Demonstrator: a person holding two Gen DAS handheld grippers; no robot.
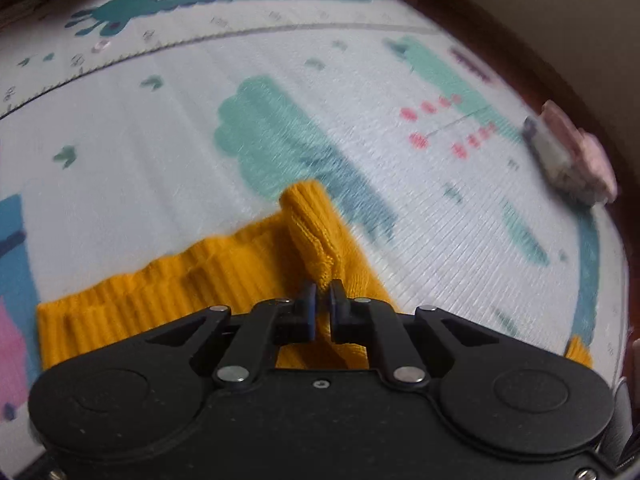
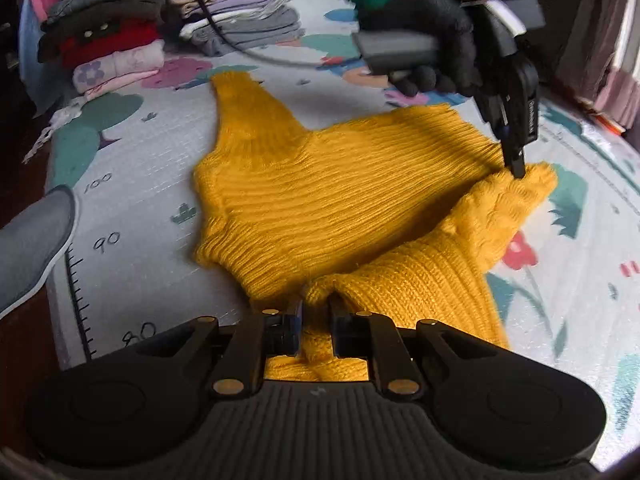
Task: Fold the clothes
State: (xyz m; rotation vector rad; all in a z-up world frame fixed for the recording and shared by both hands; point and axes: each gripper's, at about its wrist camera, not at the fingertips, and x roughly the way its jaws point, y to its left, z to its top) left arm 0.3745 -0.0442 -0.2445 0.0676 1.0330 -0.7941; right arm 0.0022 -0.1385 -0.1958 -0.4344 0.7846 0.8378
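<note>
A mustard-yellow knit sweater [image 2: 340, 200] lies spread on a printed play mat [image 2: 140, 168], one sleeve stretched toward the far left. My right gripper [image 2: 316, 304] is shut on a fold of the sweater's near edge. My left gripper [image 1: 323, 292] is shut on the cuff of the sweater [image 1: 312, 232]. It also shows in the right wrist view [image 2: 518, 168], held by a black-gloved hand and pinching the sleeve end at the right. That sleeve is folded back over the body.
Two stacks of folded clothes [image 2: 112, 36] stand at the far left of the mat. A grey shoe [image 2: 32, 240] is at the left edge. A small folded pile [image 1: 568, 156] lies at the mat's right edge in the left wrist view.
</note>
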